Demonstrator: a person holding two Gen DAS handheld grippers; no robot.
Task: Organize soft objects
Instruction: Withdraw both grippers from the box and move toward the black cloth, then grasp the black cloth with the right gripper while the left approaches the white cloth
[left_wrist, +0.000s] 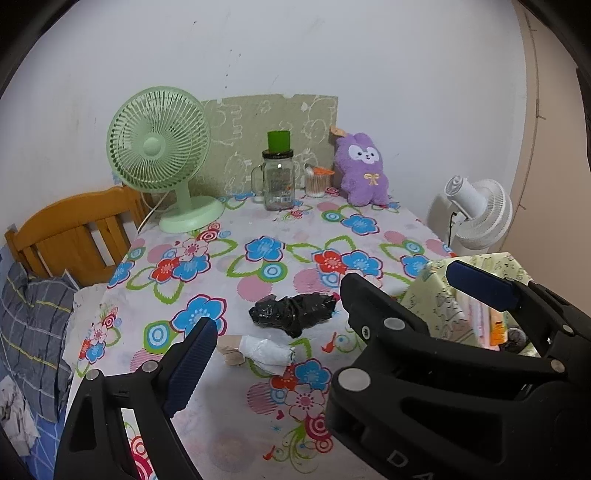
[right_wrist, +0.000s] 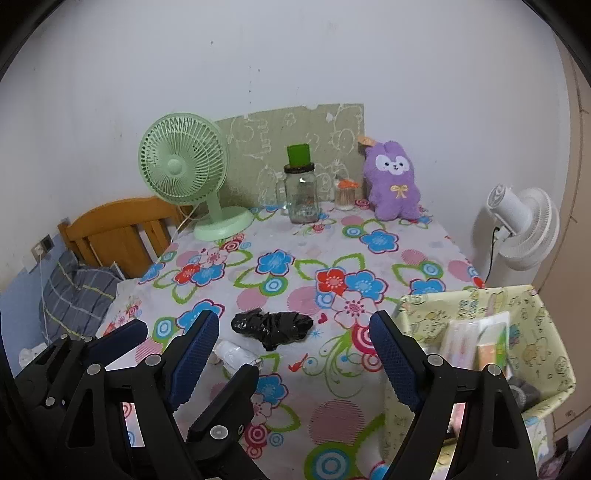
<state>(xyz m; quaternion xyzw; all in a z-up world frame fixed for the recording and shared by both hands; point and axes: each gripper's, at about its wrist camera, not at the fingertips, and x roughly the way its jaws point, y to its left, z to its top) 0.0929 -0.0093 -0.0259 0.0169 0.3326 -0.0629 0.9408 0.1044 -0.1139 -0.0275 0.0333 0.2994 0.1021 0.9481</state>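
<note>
A crumpled black plastic bag (left_wrist: 292, 314) lies on the flowered tablecloth (left_wrist: 258, 266); it also shows in the right wrist view (right_wrist: 273, 326). A white crumpled wrap (left_wrist: 264, 353) lies just in front of it, also in the right wrist view (right_wrist: 236, 355). A purple plush rabbit (left_wrist: 364, 170) sits upright against the back wall, also in the right wrist view (right_wrist: 394, 181). My left gripper (left_wrist: 328, 306) is open and empty, above the table's near edge. My right gripper (right_wrist: 295, 354) is open and empty, just right of the left one. A pale green fabric basket (right_wrist: 480, 332) stands at the table's right front corner.
A green desk fan (left_wrist: 159, 158), a glass jar with a green cup on it (left_wrist: 279, 181) and a small jar of swabs (left_wrist: 317, 182) stand at the back. A white fan (right_wrist: 517, 229) stands right of the table. A wooden bed frame (left_wrist: 74, 229) and a grey pillow (left_wrist: 33, 325) are left.
</note>
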